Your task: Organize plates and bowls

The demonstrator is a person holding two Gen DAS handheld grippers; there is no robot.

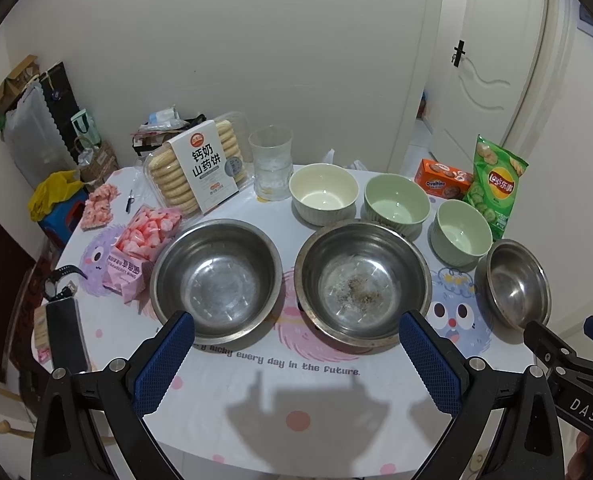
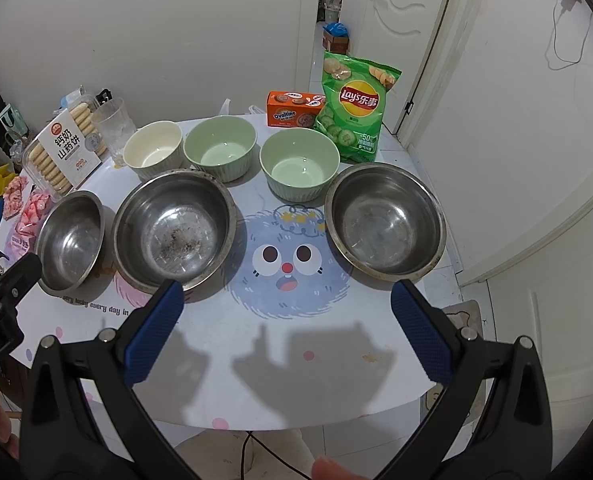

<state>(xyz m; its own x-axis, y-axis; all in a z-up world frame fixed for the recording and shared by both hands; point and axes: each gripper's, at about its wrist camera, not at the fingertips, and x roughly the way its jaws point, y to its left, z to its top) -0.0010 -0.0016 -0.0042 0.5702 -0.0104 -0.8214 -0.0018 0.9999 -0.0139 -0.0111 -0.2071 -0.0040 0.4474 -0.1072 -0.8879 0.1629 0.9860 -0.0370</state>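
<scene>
both grippers hover low over the near edge of the table [image 2: 336, 392], and both are spread wide with nothing between the jaws. six bowls stand on the table in two rows. in the near row there are three steel bowls: the left steel bowl [image 1: 216, 280], the middle steel bowl [image 1: 362, 284] and the right steel bowl [image 2: 384, 220]. behind them stand the cream bowl [image 1: 323, 193] and two green bowls [image 2: 221, 146], well apart from the claws. no plate is visible. the left gripper [image 1: 296, 356] points at the gap between the left and middle steel bowls, so each rim lies just ahead of one fingertip. the right gripper [image 2: 286, 312] looks between the middle and the right steel bowl. it seems the stacking is not yet begun; for the right steel bowl the right hand is nearer, its rim being just ahead of the right finger.
</scene>
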